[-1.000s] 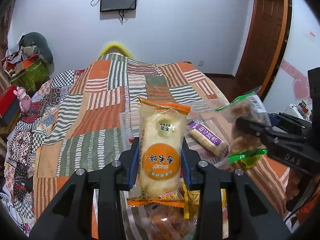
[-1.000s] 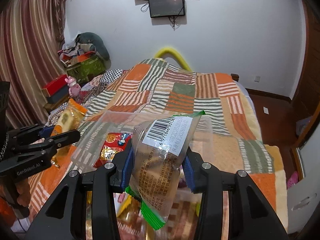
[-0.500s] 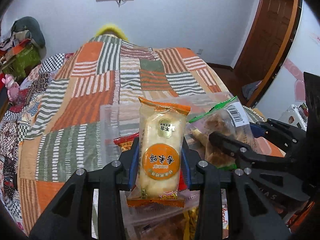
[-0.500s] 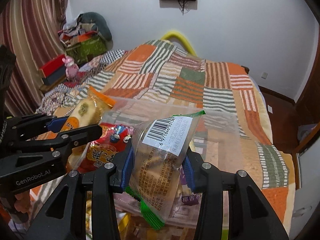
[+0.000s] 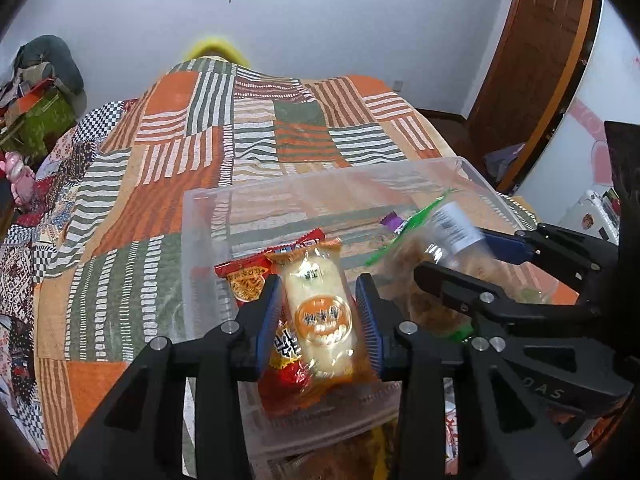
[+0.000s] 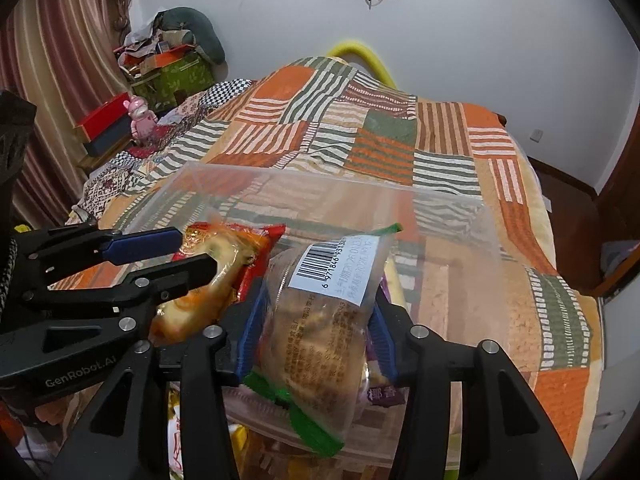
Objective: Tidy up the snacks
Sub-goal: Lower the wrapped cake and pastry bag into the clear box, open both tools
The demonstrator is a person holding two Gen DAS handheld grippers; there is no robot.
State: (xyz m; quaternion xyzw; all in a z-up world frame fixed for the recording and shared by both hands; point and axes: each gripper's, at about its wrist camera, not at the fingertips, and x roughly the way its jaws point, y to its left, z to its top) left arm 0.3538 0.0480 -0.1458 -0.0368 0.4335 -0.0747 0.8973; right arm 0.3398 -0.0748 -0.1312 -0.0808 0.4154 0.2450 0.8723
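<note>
A clear plastic bin [image 5: 208, 240] [image 6: 440, 216] sits on the patchwork bed. My left gripper [image 5: 318, 316] holds an orange rice-cracker packet [image 5: 322, 312] tilted over the bin's near left part; the packet also shows in the right wrist view [image 6: 208, 276]. The left jaws look slightly wider than the packet. My right gripper [image 6: 316, 328] is shut on a clear green-edged pastry packet [image 6: 324, 328] with a barcode label, over the bin's near right; it shows blurred in the left wrist view [image 5: 436, 248]. A red snack packet [image 5: 244, 276] and a purple packet [image 6: 382, 394] lie in the bin.
The orange, green and white patchwork bedspread [image 5: 256, 128] stretches beyond the bin. More loose snack packets lie in front of the bin [image 6: 180, 440]. Boxes and a pink toy [image 6: 140, 116] crowd the left bedside. A wooden door [image 5: 532, 64] stands at right.
Both grippers moved down and forward over the bin, which now fills the near view. The rice-cracker packet has tilted and sits looser between the left jaws. The pastry packet is lower.
</note>
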